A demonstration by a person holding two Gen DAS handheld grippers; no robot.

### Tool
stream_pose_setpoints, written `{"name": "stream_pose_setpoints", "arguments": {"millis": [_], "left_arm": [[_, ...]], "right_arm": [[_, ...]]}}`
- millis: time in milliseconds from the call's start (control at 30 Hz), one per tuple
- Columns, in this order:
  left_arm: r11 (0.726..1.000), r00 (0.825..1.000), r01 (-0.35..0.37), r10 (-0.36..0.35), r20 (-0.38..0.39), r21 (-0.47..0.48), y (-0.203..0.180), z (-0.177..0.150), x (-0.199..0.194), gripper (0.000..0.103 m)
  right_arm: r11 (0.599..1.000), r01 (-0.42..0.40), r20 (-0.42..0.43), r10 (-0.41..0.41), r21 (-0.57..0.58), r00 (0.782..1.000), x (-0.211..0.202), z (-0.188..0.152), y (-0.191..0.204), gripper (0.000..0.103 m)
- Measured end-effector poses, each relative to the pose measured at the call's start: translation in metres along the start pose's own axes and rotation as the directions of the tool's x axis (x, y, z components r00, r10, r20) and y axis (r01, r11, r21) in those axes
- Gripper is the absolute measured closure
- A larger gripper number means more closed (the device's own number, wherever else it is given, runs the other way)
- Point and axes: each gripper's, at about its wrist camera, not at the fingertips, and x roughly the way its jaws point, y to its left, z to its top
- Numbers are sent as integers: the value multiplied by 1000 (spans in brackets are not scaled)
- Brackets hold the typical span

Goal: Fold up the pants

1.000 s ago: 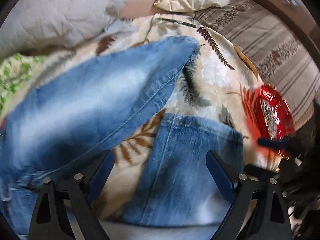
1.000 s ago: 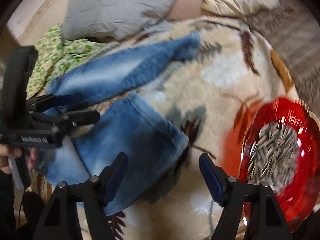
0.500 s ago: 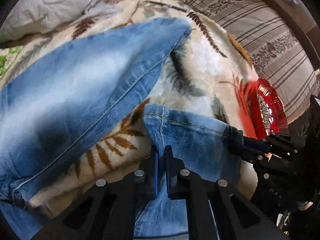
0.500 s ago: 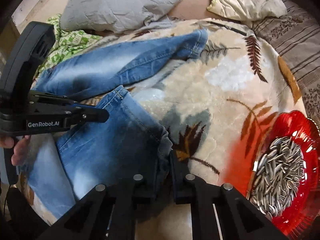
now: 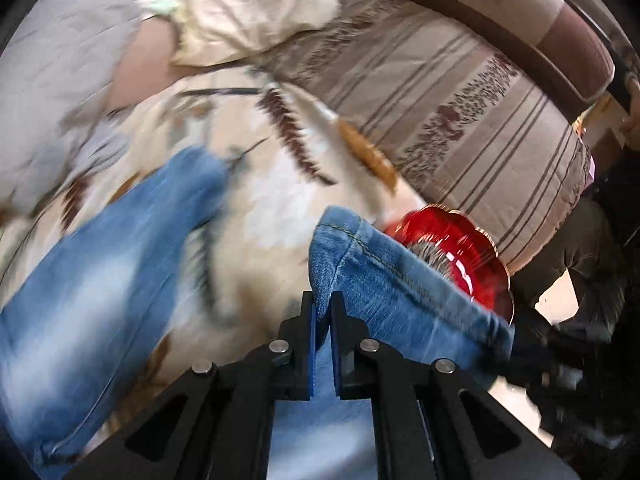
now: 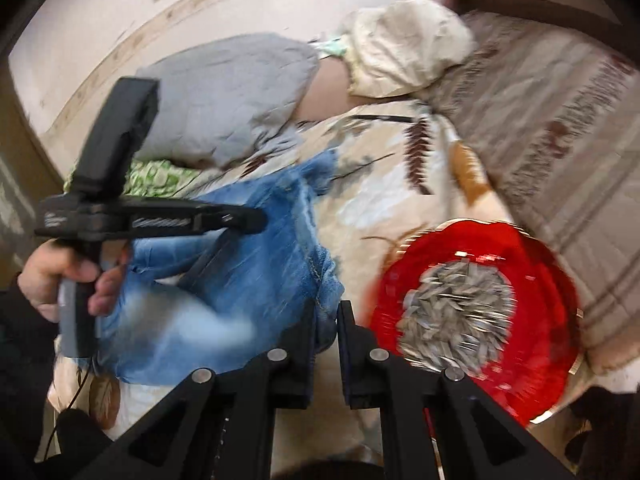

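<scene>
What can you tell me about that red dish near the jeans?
The red dish looks like glossy, see-through plastic or glass with a scalloped, gold-tinted rim. It holds a heap of striped grey-white seeds, seemingly sunflower seeds. It sits flat on the leaf-print blanket, by the striped cushion. In the left view the lifted jeans hem hides part of it; whether they touch is unclear.

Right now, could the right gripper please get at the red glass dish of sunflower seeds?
Probably not: the right gripper is shut on the blue denim jeans, though the red glass dish lies open just beside it.
</scene>
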Motion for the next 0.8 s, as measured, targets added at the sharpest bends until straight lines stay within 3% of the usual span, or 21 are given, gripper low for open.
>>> {"name": "stream_pose_setpoints", "arguments": {"millis": [133, 167, 233, 267, 300, 367, 500, 600, 700, 800], "left_arm": [[999, 999, -25, 27, -28, 39, -19, 16, 28, 96], [999, 999, -35, 36, -26, 40, -19, 17, 30, 92], [998, 999, -51, 51, -11, 22, -16, 17, 26, 64], [998, 998, -65, 65, 4, 0, -11, 16, 21, 29], [996, 995, -91, 92, 30, -21, -7, 14, 15, 16], [991, 988, -125, 128, 81, -45, 3, 9, -2, 16], [983, 980, -173, 178, 85, -65, 24, -8, -31, 16], [963, 961, -258, 264, 82, -76, 45, -34, -59, 16], [935, 936, -337, 345, 66, -106, 76, -79, -96, 16], [882, 892, -442, 451, 23, -162, 116, -141, -142, 16]], "right_arm": [[998, 36, -8, -36, 51, 999, -4, -1, -19, 92], [997, 43, -17, -42, 64, 999, -4, 0, -23, 86], [992, 65, -44, -60, 104, 997, -3, 0, -32, 77], [991, 89, -48, -85, 103, 995, -5, 0, -35, 71], [990, 102, -42, -98, 98, 994, -7, -2, -36, 56], [991, 95, -19, -94, 99, 995, -13, -3, -33, 33], [996, 66, 18, -67, 67, 998, -20, -2, -17, 33], [999, 41, 20, -41, 31, 999, -19, 1, 4, 33], [1000, -6, 10, 6, -26, 1000, -12, 2, 36, 33], [992, -70, -21, 68, -106, 997, 2, 1, 82, 33]]}}
